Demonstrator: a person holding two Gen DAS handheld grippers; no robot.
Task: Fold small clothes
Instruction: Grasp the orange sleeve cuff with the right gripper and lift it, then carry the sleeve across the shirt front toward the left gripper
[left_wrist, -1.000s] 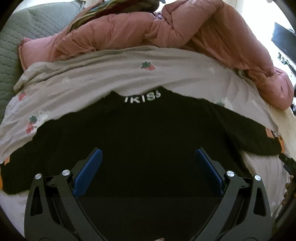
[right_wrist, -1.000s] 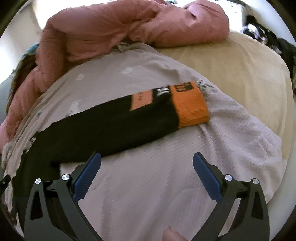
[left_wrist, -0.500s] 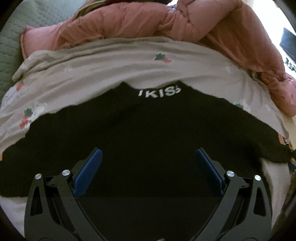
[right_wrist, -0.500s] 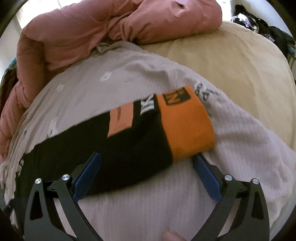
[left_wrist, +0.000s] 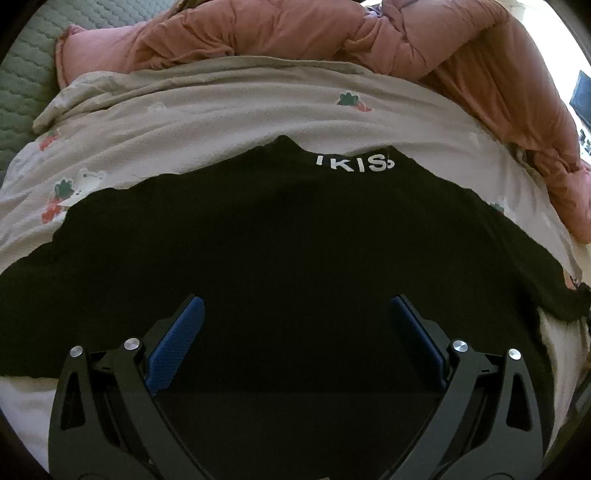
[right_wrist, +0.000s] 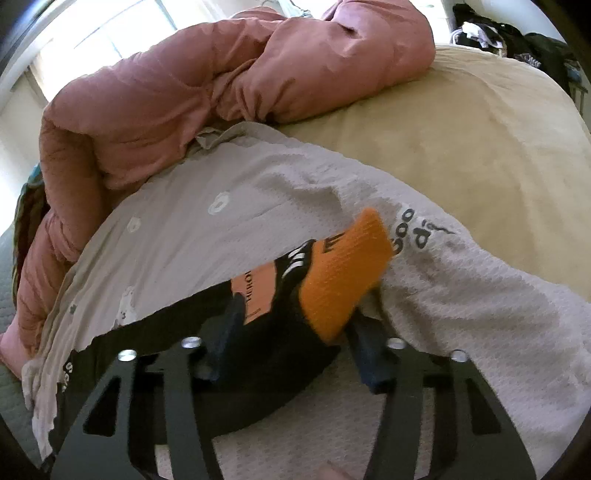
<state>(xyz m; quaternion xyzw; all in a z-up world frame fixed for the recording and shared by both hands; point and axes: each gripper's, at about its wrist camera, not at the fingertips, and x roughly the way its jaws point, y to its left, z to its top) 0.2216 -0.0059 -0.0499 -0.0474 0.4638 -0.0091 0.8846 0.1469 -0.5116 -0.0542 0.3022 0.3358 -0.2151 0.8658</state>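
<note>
A black sweater (left_wrist: 288, 236) with white collar lettering lies spread flat on a grey printed blanket (left_wrist: 229, 107). My left gripper (left_wrist: 293, 317) is open, hovering just over the sweater's body. In the right wrist view, the sweater's right sleeve (right_wrist: 177, 317) ends in an orange cuff (right_wrist: 343, 273). My right gripper (right_wrist: 291, 328) is shut on the sleeve just behind the cuff, and the cuff is lifted off the blanket (right_wrist: 480, 314).
A pink puffy duvet (left_wrist: 369, 33) is bunched along the far side, also in the right wrist view (right_wrist: 207, 92). A beige sheet (right_wrist: 461, 122) lies right of the blanket. A grey quilted cover (left_wrist: 26, 74) is at far left. Dark clutter (right_wrist: 517, 33) sits beyond the bed.
My right gripper moved forward onto the sleeve and closed on it near the orange cuff, lifting the cuff. My left gripper drifted slightly over the sweater and stayed open.
</note>
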